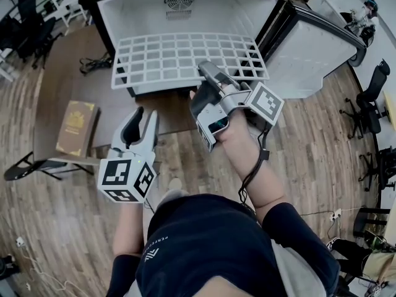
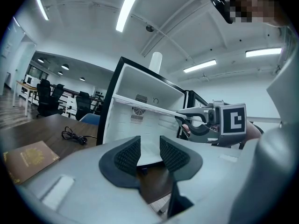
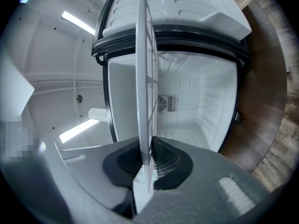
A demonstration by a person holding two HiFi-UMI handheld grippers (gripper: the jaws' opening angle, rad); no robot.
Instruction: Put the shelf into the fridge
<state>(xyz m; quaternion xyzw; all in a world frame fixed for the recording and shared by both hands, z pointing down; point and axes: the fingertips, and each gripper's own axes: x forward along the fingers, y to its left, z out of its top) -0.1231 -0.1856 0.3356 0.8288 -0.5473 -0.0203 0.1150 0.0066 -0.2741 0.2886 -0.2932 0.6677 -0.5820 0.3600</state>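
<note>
The shelf point(image 1: 179, 57) is lying flat and level across the mouth of the open fridge point(image 1: 124, 17), its long side running left to right across the opening. Its far edge is reaching into the white cavity while its near edge is jutting out toward me. I'm pinching that near edge, right of its middle, with the right gripper point(image 1: 207, 72). In the right gripper view the pads are pressing on both faces of the white grid, and the grid is stretching straight ahead of the jaws toward the fan grille on the back wall. So the way in is lying directly along the gripper's own line, away from me. I'm judging that the coming push is a straight slide forward, keeping the shelf level. The left gripper point(image 1: 145, 119) is hanging lower and to the left, well apart from the shelf, its jaws spread with nothing between them. The right hand is clearly the nearer one.
</note>
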